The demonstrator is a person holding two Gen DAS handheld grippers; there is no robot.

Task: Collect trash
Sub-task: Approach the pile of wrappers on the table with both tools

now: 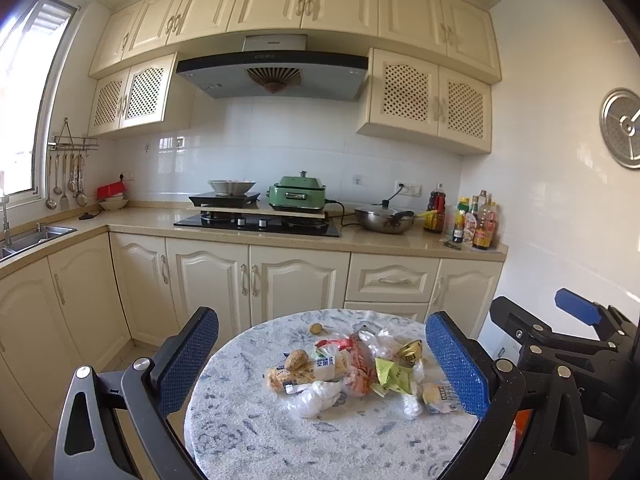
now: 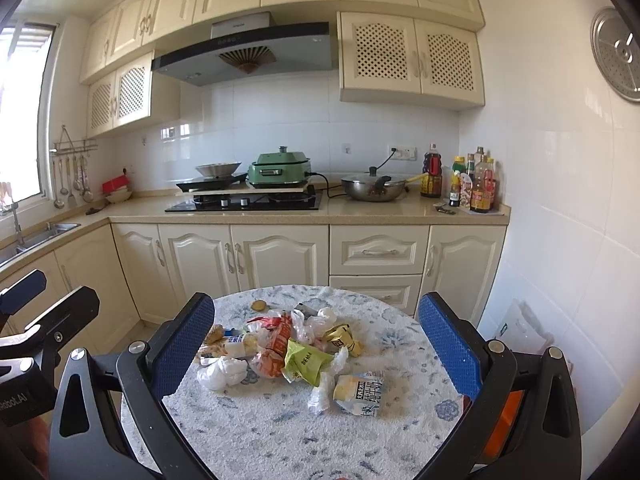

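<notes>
A pile of trash (image 1: 352, 368) lies on a round blue-patterned table (image 1: 256, 436): plastic wrappers, a green packet (image 2: 304, 360), a yellow wrapper (image 2: 342, 338), a crumpled white bag (image 2: 222, 372), a bread pack (image 1: 296, 372) and a blue-white milk pouch (image 2: 360, 394). A small brown nut-like piece (image 1: 316, 328) sits apart at the far side. My left gripper (image 1: 322, 364) is open, above the table's near side with the pile between its blue pads. My right gripper (image 2: 316, 350) is open likewise, its jaws wide either side of the pile. It also shows in the left wrist view (image 1: 580, 332).
Cream kitchen cabinets (image 1: 260, 276) and a counter with a stove (image 1: 260, 224), green cooker (image 1: 298, 196), wok (image 1: 384, 218) and sauce bottles (image 1: 476, 220) stand behind the table. A sink (image 1: 36, 236) is at the left. A white bag (image 2: 520, 328) leans on the right wall.
</notes>
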